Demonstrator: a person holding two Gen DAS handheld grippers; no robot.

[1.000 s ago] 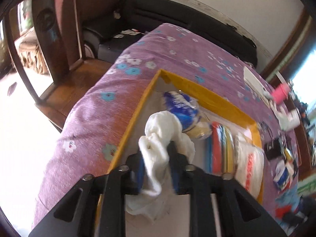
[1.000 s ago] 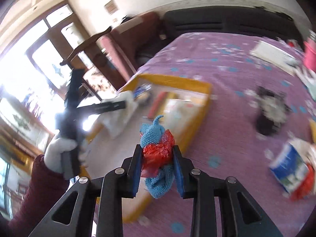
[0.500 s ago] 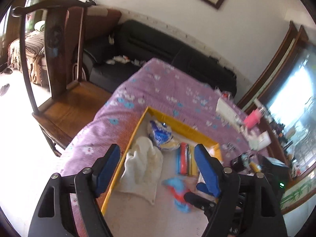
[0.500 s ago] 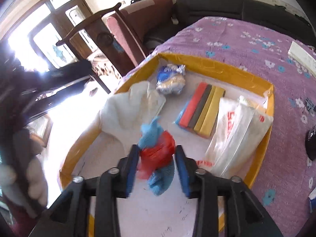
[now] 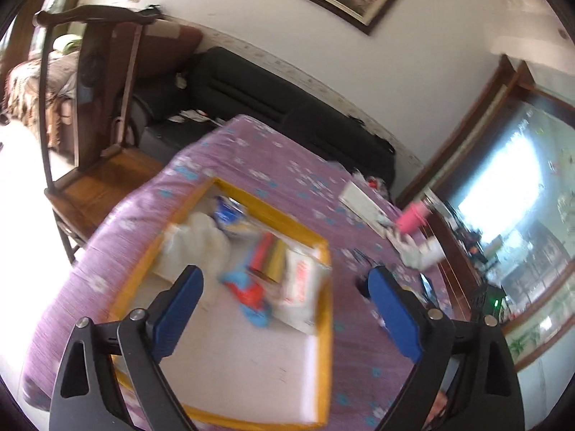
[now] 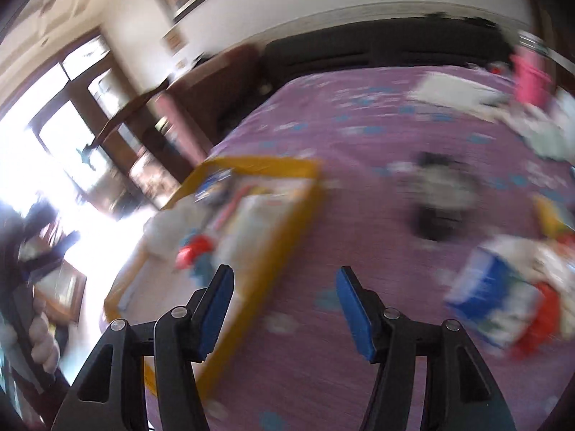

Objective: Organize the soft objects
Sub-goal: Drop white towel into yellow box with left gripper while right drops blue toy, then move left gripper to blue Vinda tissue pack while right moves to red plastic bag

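A yellow-rimmed tray lies on the purple flowered cloth. Inside it are a white cloth, a blue and red bundle, a blue snack bag, coloured bars and a white plastic packet. My left gripper hangs above the tray, its jaws opening wide with nothing between them. My right gripper is over the cloth just right of the tray, jaws opening and empty. That view is motion-blurred.
Right of the tray on the cloth lie a black object, a blue and white packet, a white box and a pink bottle. A wooden chair and a black sofa stand beyond. A gloved hand shows at left.
Both grippers let go and opened: the white cloth and the blue and red bundle now lie in the tray. The left gripper rose and pulled back; the right swung away to the tray's right side.
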